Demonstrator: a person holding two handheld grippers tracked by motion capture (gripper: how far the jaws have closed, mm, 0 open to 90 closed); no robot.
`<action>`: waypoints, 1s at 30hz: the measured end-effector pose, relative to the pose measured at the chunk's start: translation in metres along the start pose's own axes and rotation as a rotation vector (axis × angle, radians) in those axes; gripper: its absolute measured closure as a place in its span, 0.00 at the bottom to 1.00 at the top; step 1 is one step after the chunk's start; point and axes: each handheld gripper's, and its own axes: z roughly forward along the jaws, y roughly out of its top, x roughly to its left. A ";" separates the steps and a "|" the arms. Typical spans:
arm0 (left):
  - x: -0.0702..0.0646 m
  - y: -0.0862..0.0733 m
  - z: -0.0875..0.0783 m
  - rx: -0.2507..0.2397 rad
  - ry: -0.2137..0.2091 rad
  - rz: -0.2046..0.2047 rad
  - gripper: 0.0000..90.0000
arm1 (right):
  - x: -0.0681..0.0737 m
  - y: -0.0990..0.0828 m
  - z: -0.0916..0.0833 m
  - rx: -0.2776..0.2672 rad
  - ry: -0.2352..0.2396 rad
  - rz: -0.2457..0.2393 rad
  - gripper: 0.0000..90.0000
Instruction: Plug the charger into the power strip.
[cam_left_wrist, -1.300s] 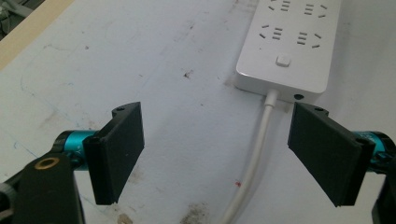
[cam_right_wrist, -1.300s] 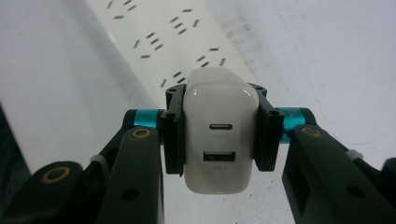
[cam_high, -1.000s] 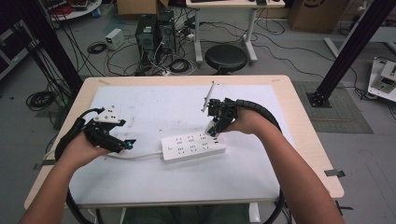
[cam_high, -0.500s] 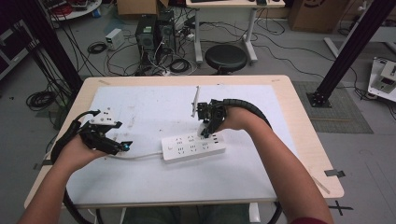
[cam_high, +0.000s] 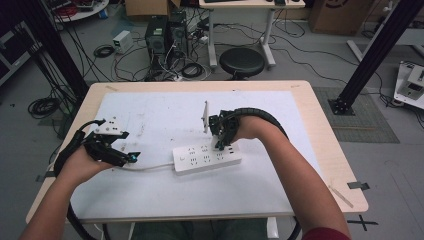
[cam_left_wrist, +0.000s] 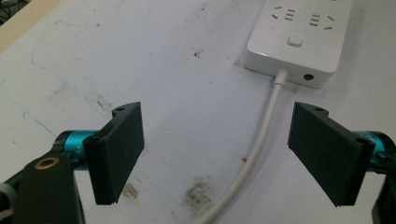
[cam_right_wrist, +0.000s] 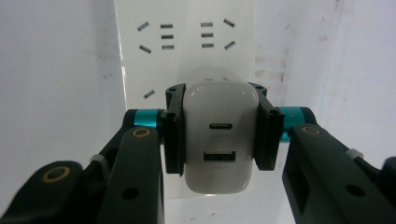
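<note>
Right gripper view shows my right gripper (cam_right_wrist: 218, 133) pinching the white charger (cam_right_wrist: 218, 140) directly above the power strip (cam_right_wrist: 135, 60), whose long axis runs away from me, sockets just beneath.

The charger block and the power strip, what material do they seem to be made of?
Charger block: probably smooth white plastic with a soft sheen, rounded moulded corners and two ports in its face. Power strip: likely glossy white plastic; a bright reflection runs along its edge. The right gripper clamps the charger block.
</note>
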 end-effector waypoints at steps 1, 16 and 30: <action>0.000 0.000 0.001 -0.001 -0.001 -0.004 0.21 | 0.000 0.001 0.000 0.002 0.000 -0.019 0.71; -0.002 0.002 0.007 -0.004 -0.007 -0.003 0.21 | -0.005 0.003 0.012 0.000 0.034 0.005 0.71; -0.004 0.006 0.007 -0.015 0.003 0.003 0.21 | -0.002 0.010 0.016 0.050 0.024 0.028 0.71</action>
